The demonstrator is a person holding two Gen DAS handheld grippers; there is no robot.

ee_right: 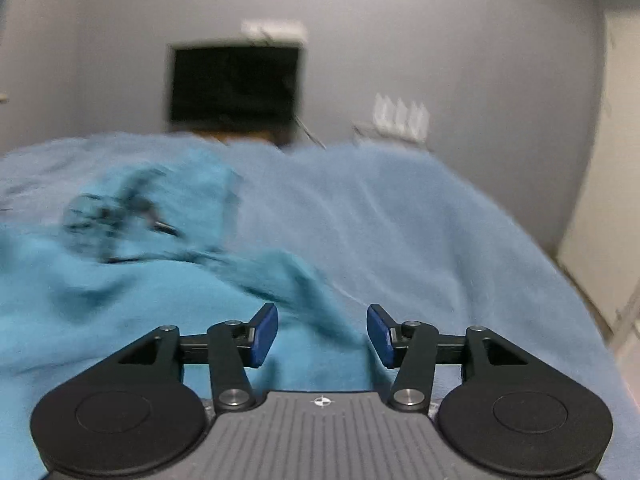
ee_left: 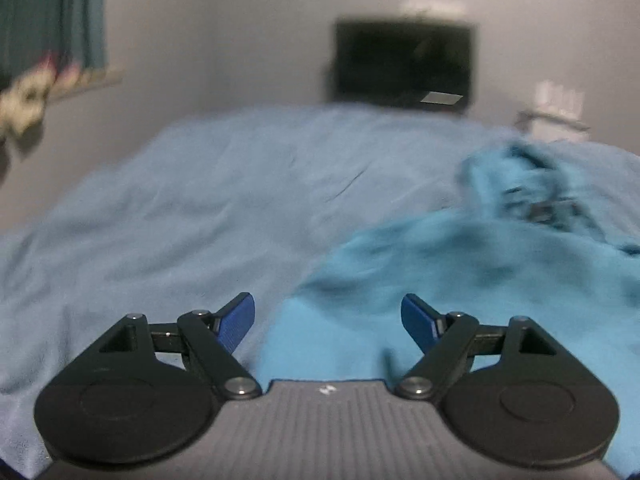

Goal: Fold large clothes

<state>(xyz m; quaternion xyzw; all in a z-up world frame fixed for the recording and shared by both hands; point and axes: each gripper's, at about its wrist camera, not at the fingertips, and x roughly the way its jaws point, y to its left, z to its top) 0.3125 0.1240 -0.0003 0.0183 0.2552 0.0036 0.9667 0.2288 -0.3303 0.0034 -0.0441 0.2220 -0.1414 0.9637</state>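
A bright turquoise garment (ee_left: 460,264) lies crumpled on a bed covered with a pale blue blanket (ee_left: 208,200). In the left wrist view it fills the right half, with a dark print near its far end. My left gripper (ee_left: 328,320) is open, its blue pads apart over the garment's near left edge, holding nothing. In the right wrist view the garment (ee_right: 120,300) fills the left half on the blanket (ee_right: 420,232). My right gripper (ee_right: 322,334) is open over the garment's near right edge, empty. Both views are motion-blurred.
A dark screen (ee_left: 404,64) stands against the grey wall beyond the bed; it also shows in the right wrist view (ee_right: 236,84). A white rack with bottles (ee_right: 400,120) is at the far right. A teal curtain (ee_left: 52,12) hangs at far left. A pale door (ee_right: 608,200) is on the right.
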